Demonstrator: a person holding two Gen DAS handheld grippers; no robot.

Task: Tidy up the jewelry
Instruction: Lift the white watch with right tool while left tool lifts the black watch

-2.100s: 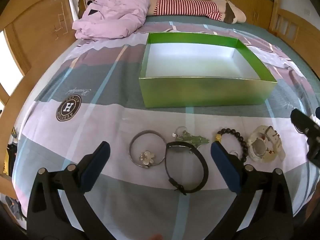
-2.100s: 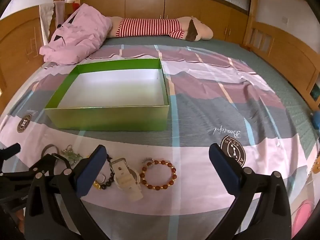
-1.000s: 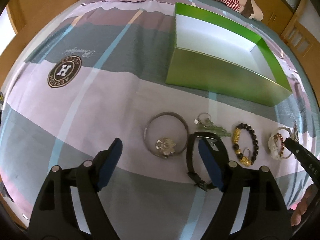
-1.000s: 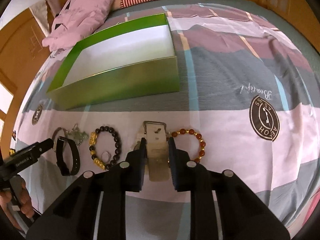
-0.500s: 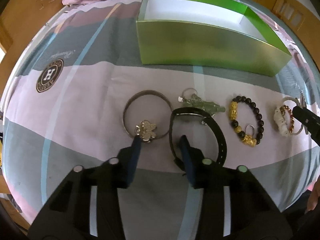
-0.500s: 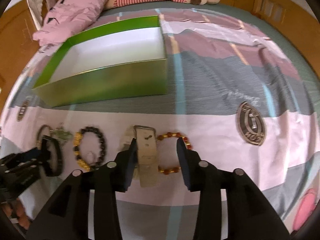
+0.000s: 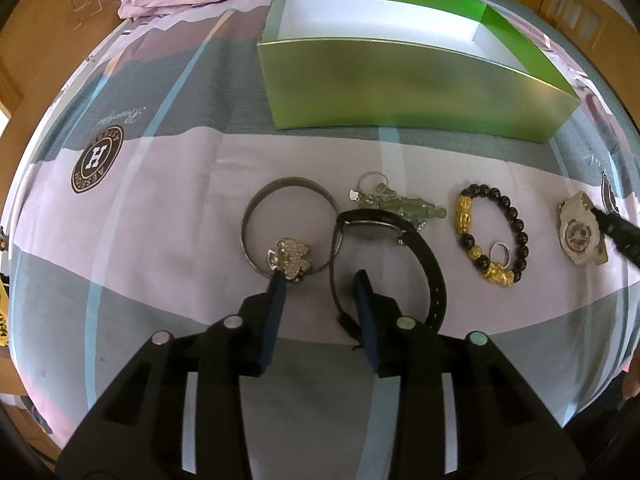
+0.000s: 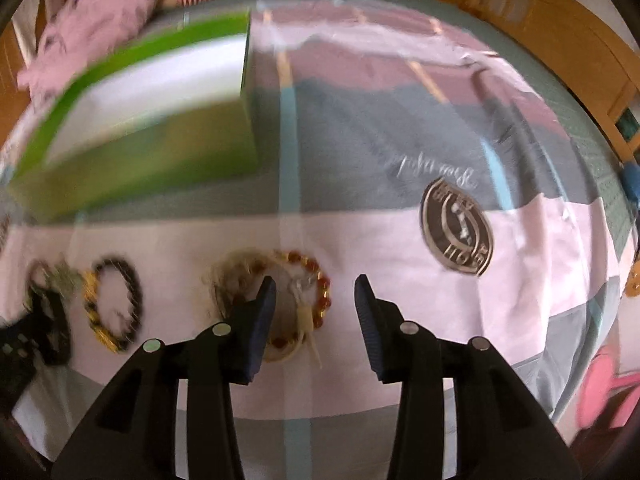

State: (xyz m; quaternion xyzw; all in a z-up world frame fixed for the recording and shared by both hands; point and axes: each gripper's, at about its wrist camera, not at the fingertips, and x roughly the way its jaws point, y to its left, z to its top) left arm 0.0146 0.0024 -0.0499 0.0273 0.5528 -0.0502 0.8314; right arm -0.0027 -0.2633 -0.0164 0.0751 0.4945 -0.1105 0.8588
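Two blue-padded fingers of the left gripper stand partly apart, holding nothing, one tip just at the flower charm of the silver bangle, the other beside the near curve of the black watch, whose strap loop stands up on the bedsheet. The right gripper is likewise partly open and empty, poised over the amber bead bracelet and the pale watch next to it; that view is blurred, so contact cannot be told. Further out lie a green charm keyring and a black-and-gold bead bracelet with a small ring inside it, all in a row well short of the green box, which looks empty. The bangle should be light, rigid and slick, so pinching across its thin band near the charm seems surest. The black strap is springy and could be gripped across its width. Bead strands will sag and may roll; a bite on several beads looks safer. The soft sheet may bunch under the tips.
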